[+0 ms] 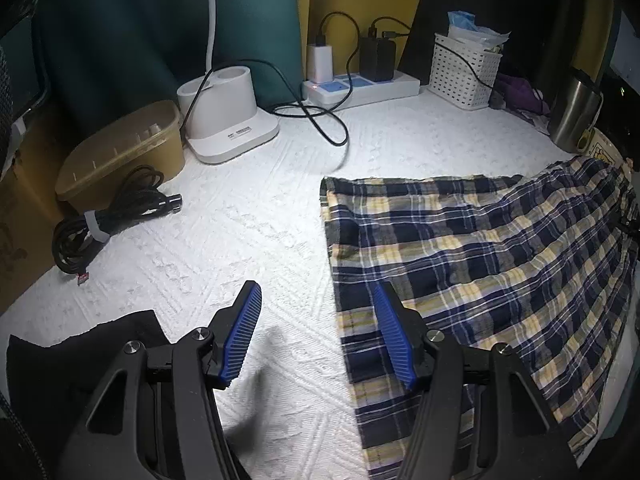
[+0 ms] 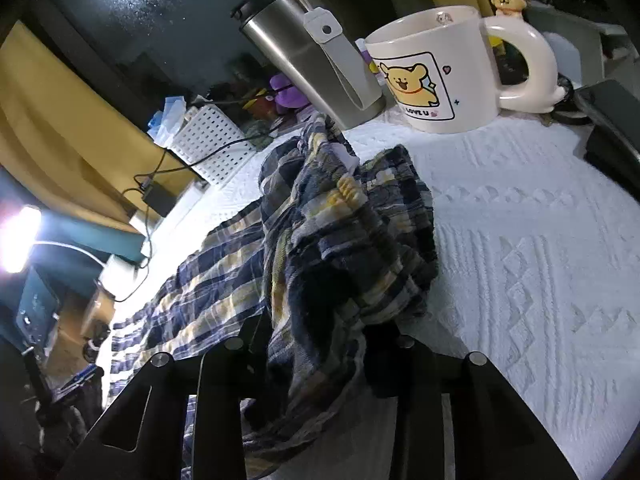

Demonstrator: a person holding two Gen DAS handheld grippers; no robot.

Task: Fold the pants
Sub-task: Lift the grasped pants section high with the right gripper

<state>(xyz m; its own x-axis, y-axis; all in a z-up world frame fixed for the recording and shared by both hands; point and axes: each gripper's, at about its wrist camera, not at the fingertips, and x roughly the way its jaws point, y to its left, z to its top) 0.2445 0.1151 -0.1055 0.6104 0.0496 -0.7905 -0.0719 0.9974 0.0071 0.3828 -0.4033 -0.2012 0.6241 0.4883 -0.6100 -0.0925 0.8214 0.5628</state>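
Navy, yellow and white plaid pants (image 1: pixel 480 264) lie spread on the white textured cloth, leg hems toward the left. My left gripper (image 1: pixel 316 308) is open just above the cloth; its right blue pad (image 1: pixel 390 332) is over the pants' near left edge and its left pad (image 1: pixel 242 332) is over bare cloth. In the right wrist view my right gripper (image 2: pixel 320 320) is shut on a bunched part of the pants (image 2: pixel 340 248), lifted into a heap that hides the fingertips.
A steel tumbler (image 2: pixel 308 48) and a bear mug (image 2: pixel 440 68) stand close behind the heap. A white basket (image 1: pixel 466 68), power strip (image 1: pixel 360 88), white lamp base (image 1: pixel 228 120), tan box (image 1: pixel 120 152), coiled black cable (image 1: pixel 108 220) and dark cloth (image 1: pixel 80 352) lie around.
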